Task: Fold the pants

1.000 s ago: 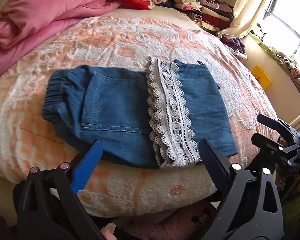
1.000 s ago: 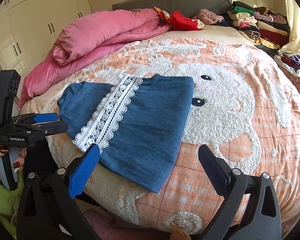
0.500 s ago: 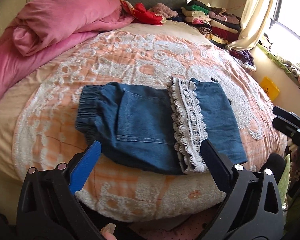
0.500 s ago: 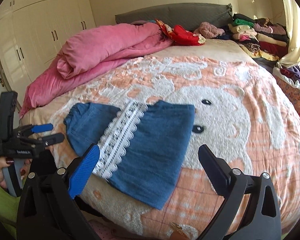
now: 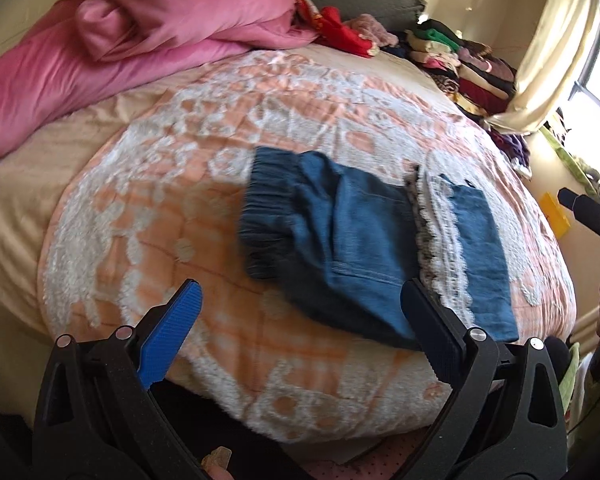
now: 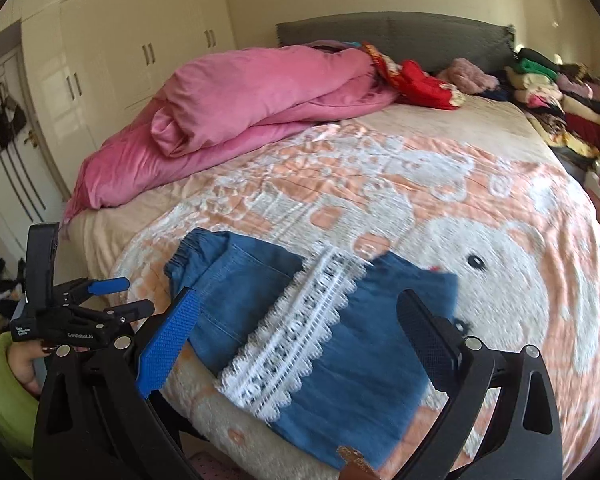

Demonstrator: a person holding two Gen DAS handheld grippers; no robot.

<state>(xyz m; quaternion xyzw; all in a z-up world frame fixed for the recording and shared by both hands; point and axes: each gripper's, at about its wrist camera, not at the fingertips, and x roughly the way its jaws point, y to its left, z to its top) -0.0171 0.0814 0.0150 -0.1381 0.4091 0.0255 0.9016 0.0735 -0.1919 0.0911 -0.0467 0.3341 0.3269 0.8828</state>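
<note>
The blue denim pants [image 5: 352, 240] [image 6: 332, 320] lie folded flat near the foot edge of the bed, a white lace trim [image 5: 436, 248] [image 6: 296, 344] crossing the top layer and the elastic waistband at the left end. My left gripper [image 5: 300, 320] hangs open in front of the bed's edge, holding nothing, apart from the pants. My right gripper [image 6: 296, 332] is open too, empty, hovering before the pants. The left gripper [image 6: 112, 296] also shows at the left of the right wrist view, held by a hand in a green sleeve.
The bed carries an orange and white patterned blanket [image 6: 440, 184]. A pink duvet [image 6: 240, 104] is bundled at the back left, red clothing [image 6: 420, 80] lies by the headboard, and stacks of folded clothes [image 6: 560, 96] line the far right. White wardrobes [image 6: 120, 60] stand at left.
Both grippers have drawn back and risen from the bed, so the pants look smaller and further off. The left view has swung left. The pants have not moved.
</note>
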